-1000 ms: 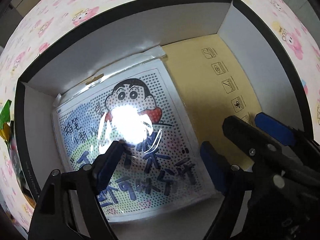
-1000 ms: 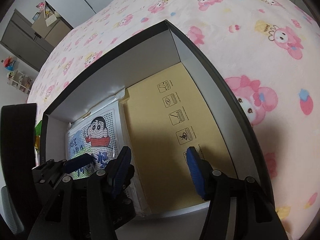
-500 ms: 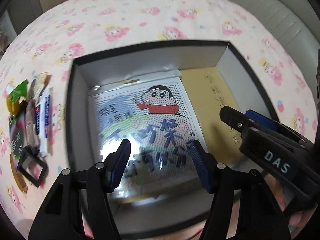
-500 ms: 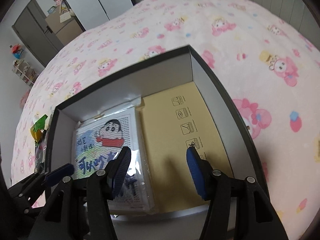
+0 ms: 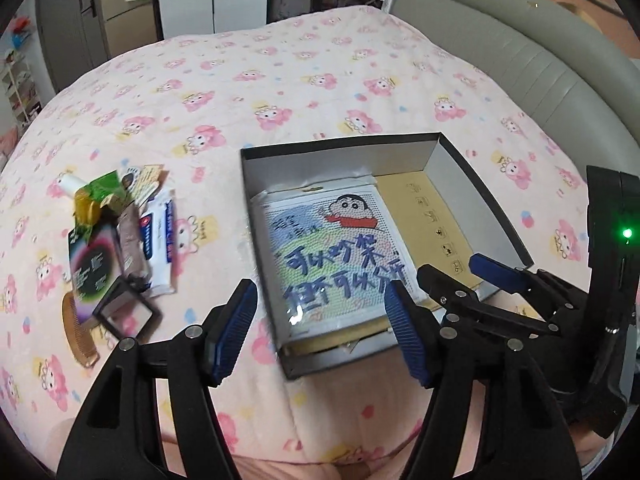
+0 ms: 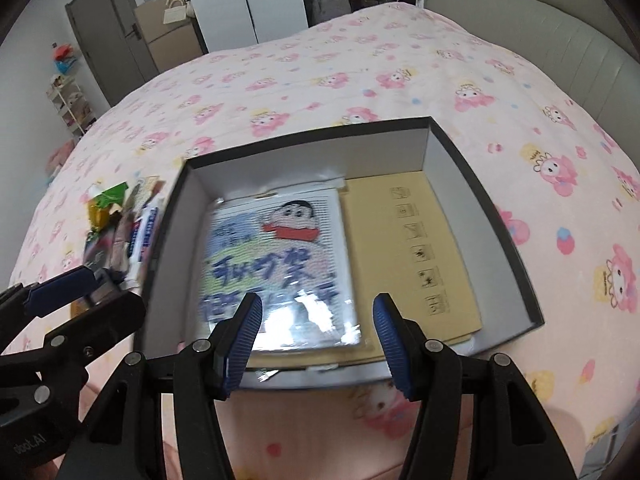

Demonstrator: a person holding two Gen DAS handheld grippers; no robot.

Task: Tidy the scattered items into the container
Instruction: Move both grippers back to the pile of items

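A black box with white walls [image 5: 448,160] [image 6: 452,152] lies open on the pink bed. Inside it lie a cartoon dot-picture kit in plastic [image 5: 336,256] [image 6: 276,264] and a tan envelope [image 5: 432,216] [image 6: 404,248]. A pile of scattered items [image 5: 116,240] [image 6: 120,228] sits left of the box: a white and blue packet [image 5: 160,248], a green wrapper [image 5: 100,192], a black card [image 5: 90,268], a small black frame [image 5: 128,314] and a wooden comb [image 5: 78,332]. My left gripper [image 5: 320,336] is open and empty above the box's near left corner. My right gripper [image 6: 316,344] is open and empty above the box's near wall.
The bed has a pink cartoon-print blanket [image 5: 304,80] and a grey padded headboard [image 5: 520,40] at the right. A door and shelves [image 6: 104,52] stand beyond the far end of the bed.
Both grippers have pulled up and back out of the box. The view has widened from the box's inside to the whole box and the pile on its left.
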